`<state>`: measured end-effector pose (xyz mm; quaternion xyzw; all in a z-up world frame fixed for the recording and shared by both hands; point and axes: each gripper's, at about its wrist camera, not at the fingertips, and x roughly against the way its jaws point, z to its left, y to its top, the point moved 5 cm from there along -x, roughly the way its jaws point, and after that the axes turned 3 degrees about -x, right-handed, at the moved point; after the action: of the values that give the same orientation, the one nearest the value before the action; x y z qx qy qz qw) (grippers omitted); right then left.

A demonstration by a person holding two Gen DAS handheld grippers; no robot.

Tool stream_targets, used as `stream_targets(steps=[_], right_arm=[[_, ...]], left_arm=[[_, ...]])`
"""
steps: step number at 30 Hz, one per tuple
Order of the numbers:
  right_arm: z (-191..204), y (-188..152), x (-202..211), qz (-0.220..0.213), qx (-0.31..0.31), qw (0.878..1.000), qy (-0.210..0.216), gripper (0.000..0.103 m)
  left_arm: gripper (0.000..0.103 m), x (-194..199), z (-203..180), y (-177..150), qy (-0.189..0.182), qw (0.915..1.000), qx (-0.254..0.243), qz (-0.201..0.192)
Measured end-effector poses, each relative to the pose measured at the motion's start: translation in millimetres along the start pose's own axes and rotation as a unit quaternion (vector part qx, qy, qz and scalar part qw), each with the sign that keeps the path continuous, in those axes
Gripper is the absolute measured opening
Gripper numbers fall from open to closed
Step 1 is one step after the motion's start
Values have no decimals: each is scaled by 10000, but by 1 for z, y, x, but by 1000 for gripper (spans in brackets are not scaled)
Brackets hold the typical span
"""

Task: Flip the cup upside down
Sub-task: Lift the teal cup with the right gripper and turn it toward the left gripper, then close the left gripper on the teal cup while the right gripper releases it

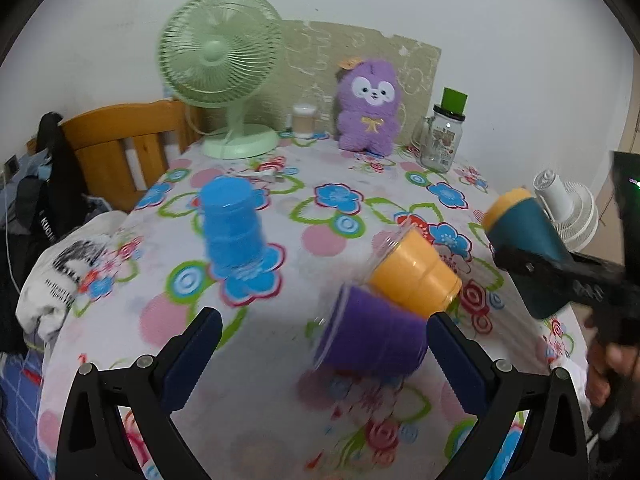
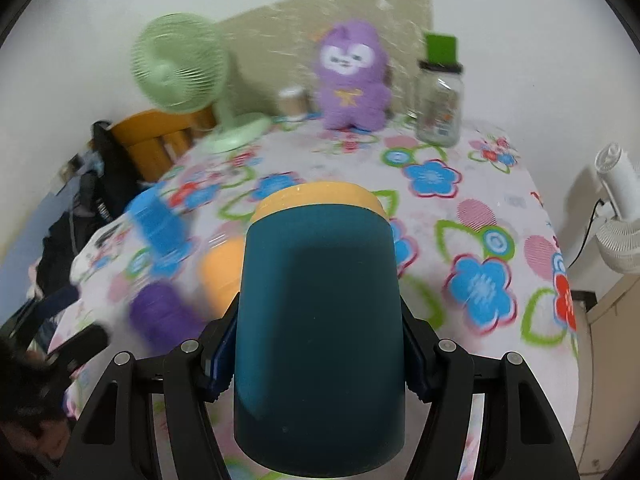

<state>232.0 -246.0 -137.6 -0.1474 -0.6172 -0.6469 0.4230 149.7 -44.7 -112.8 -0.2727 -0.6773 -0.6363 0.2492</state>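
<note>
Right wrist view: we see the right gripper [image 2: 320, 364] clenched on the teal cup [image 2: 320, 320], pads pressed on both its sides, cup held above the table [image 2: 480, 344] with its orange-banded end pointing away from the camera. In the left wrist view the same teal cup [image 1: 524, 248] is off the table's right edge, tilted, orange band up-left, gripped in the black right gripper [image 1: 532, 268].

Left gripper [image 1: 324, 344] is released, jaws wide apart, nothing between the pads; right pad sits just beside the purple cup [image 1: 372, 340], and we cannot tell if they touch. Purple cup lies tipped on the floral cloth near the front edge, blurred. Orange cup [image 1: 416, 276] lies tipped just behind it, touching or nearly so. Blue cup [image 1: 232, 228] stands mouth down toward the left side of the table.

Along the back edge: green fan [image 1: 220, 68] at the back left corner, a small jar [image 1: 305, 120], purple plush toy [image 1: 368, 108], glass jar [image 1: 442, 140] with a green block on top. White fan [image 1: 568, 212] off the right edge. Wooden headboard [image 1: 120, 144] off the left edge
</note>
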Motion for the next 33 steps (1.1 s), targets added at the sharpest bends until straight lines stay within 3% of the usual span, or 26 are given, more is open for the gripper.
stream_targets(steps=[4, 10, 13, 19, 23, 30, 33], right_arm=[[47, -37, 11, 176, 197, 9996, 50, 69], [98, -91, -1, 475, 16, 9981, 379, 69], [113, -106, -16, 522, -52, 9982, 301, 69], [120, -115, -37, 599, -214, 9978, 185, 69], [116, -111, -28, 623, -473, 9957, 496, 71], [83, -90, 33, 91, -751, 9938, 810, 83], [54, -89, 65, -235, -957, 9925, 723, 87]], left_arm=[[103, 28, 17, -25, 33, 9999, 74, -74], [103, 62, 37, -73, 45, 9998, 168, -42], [103, 71, 44, -92, 37, 9998, 199, 26], [103, 80, 47, -105, 7, 9998, 208, 53], [103, 83, 42, -105, -67, 9998, 183, -3], [103, 77, 24, -95, -274, 9996, 105, -31], [103, 65, 2, -87, -471, 9989, 27, -8]])
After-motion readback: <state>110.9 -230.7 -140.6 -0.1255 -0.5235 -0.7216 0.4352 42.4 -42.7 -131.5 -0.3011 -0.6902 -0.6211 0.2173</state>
